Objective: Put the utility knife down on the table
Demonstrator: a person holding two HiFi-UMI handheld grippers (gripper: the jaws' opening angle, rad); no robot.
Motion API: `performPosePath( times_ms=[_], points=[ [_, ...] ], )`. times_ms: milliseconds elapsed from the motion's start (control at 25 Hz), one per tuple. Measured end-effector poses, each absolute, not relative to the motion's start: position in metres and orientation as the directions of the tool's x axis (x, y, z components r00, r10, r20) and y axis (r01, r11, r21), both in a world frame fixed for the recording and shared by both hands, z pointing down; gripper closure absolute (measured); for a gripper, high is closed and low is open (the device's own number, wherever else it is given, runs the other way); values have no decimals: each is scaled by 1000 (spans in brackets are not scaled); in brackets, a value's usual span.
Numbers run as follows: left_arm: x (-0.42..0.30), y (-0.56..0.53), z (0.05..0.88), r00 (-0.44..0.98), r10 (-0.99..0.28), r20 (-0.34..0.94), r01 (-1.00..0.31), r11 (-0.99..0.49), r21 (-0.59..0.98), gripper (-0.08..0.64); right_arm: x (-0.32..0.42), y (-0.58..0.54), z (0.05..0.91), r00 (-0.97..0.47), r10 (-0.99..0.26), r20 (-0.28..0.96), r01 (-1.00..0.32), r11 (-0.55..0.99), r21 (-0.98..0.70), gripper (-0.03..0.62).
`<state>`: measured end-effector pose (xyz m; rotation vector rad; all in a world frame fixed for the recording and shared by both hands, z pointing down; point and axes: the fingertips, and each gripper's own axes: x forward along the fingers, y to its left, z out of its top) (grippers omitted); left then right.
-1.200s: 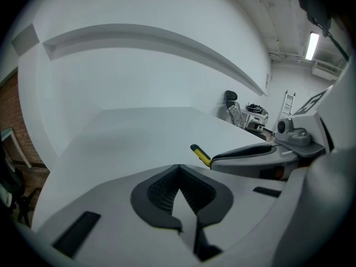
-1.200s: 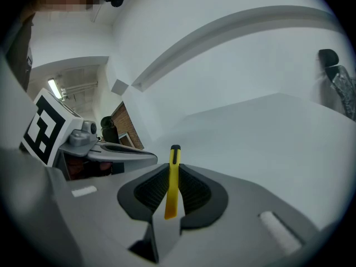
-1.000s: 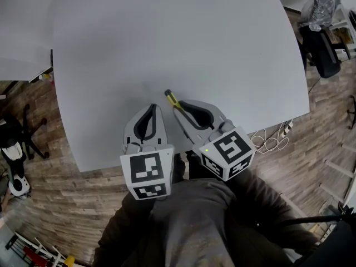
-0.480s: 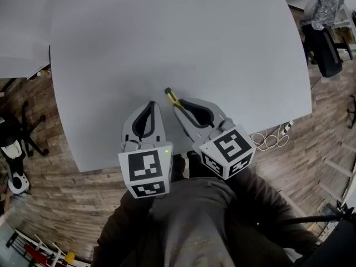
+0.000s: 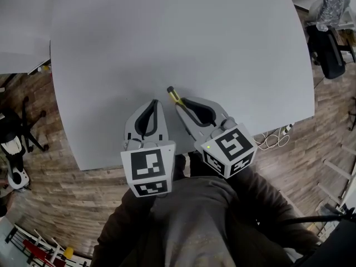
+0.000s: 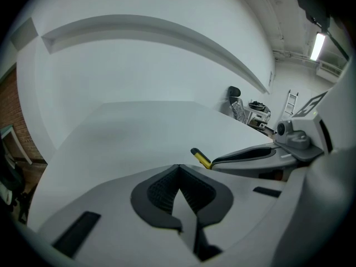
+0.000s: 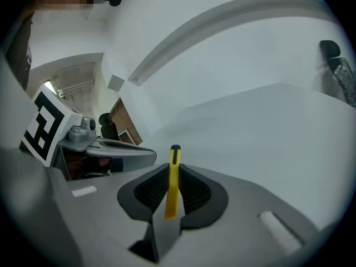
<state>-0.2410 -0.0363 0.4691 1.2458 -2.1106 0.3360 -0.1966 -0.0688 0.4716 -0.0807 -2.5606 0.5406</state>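
The task is not yet done, as far as the views show. The utility knife (image 7: 173,185) is clamped between the jaws of the right gripper (image 5: 179,105). In the right gripper view, its yellow body stands edge-on between the two dark ribbed pads, and its black tip pokes out past them toward the far side. The head view shows the same tip sticking out over the near part of the grey bench (image 5: 167,32), a little in from the near edge. From the left gripper view the knife looks raised off the surface rather than lying on it. No view settles whether any part of it touches.

The left gripper (image 6: 178,174) sits just to the left of the right one. Its jaws are closed tip to tip with nothing between them, so it has no share in the hold. Both grippers are close in front of the person's body and point away across the bench.

What is left, by my reading, is nearly the whole of the job:
- bring the right gripper down until the knife rests flat on the bench;
- part the jaws to release it;
- draw the gripper back without dragging the knife along.

The bench around the knife is bare, so there is room to set it down where it is now.
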Motion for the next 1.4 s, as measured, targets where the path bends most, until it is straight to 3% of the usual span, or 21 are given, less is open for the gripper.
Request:
performPosePath(
  times_ms=[1400],
  points=[
    [-237, -40, 491, -317, -658, 683, -847, 520, 108, 558, -198, -73, 502, -843, 186, 505, -53, 906, -421, 540]
  ],
)
